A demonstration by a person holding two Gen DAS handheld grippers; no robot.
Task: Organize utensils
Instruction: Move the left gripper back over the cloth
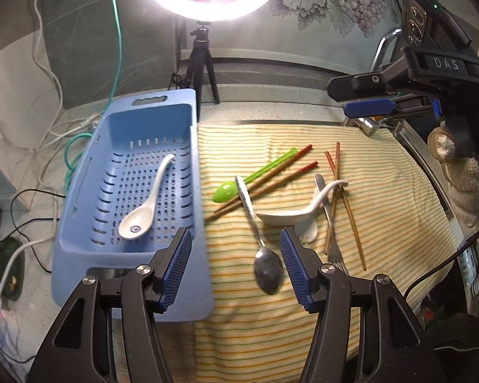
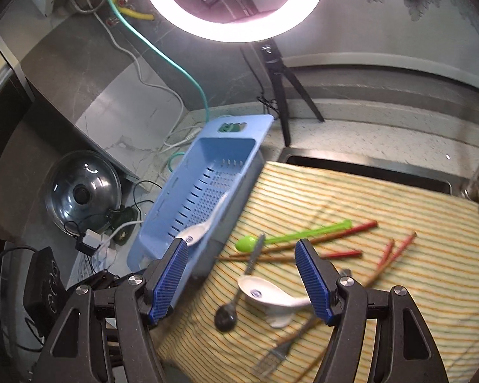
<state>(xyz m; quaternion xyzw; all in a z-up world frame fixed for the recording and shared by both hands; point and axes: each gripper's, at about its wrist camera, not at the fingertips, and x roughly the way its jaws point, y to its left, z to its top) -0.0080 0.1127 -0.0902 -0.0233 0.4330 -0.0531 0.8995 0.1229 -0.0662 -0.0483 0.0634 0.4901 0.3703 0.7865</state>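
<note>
Both tools, left [image 1: 234, 263] and right [image 2: 241, 276], were spread, empty. White spoon [image 2: 265, 293] beside basket [image 1: 83, 191]: judged brittle, slippery; grip handle.

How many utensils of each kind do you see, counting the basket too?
White ceramic spoons: 2
Metal spoon: 1
Green plastic spoon: 1
Fork: 1
Chopsticks: 4
Total: 9, one spoon already in the blue basket.

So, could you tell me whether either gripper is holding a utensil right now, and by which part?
Nothing is held: the left gripper and right gripper are both open and empty.
</note>
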